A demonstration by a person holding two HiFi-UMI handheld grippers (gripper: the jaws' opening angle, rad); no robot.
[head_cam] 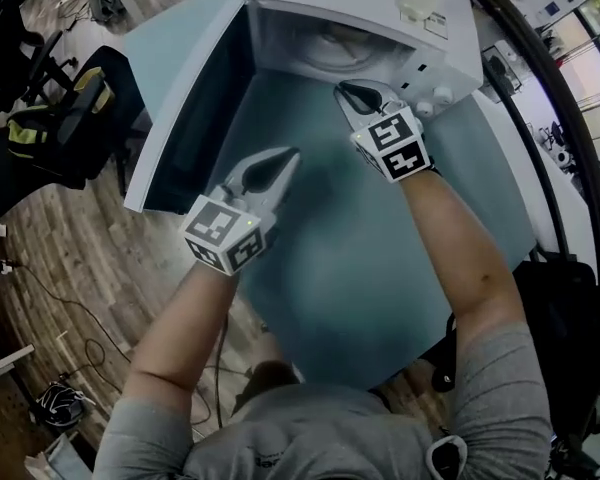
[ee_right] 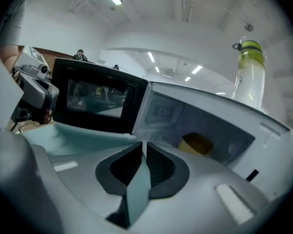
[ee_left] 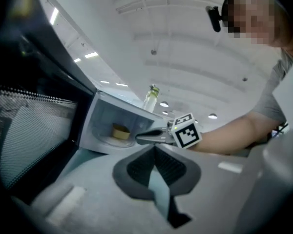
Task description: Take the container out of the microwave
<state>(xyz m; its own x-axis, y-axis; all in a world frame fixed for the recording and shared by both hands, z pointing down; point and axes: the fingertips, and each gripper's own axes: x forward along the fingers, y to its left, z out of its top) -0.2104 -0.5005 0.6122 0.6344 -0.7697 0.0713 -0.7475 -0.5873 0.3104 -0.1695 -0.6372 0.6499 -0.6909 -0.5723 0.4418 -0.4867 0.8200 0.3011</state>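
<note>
- The microwave [head_cam: 430,38] stands at the far end of the table [head_cam: 380,268], its door [head_cam: 180,108] swung wide open to the left.
- The container [ee_right: 198,144], yellowish, sits inside the microwave on the turntable, clear of both grippers.
- A bottle [ee_right: 249,74] stands on top of the microwave.
- The left gripper [head_cam: 292,156] is above the table near the door, its jaws pressed together at the tips with nothing between them.
- The right gripper [head_cam: 344,89] is just before the microwave's mouth, its jaws a narrow slit apart and empty.
</note>
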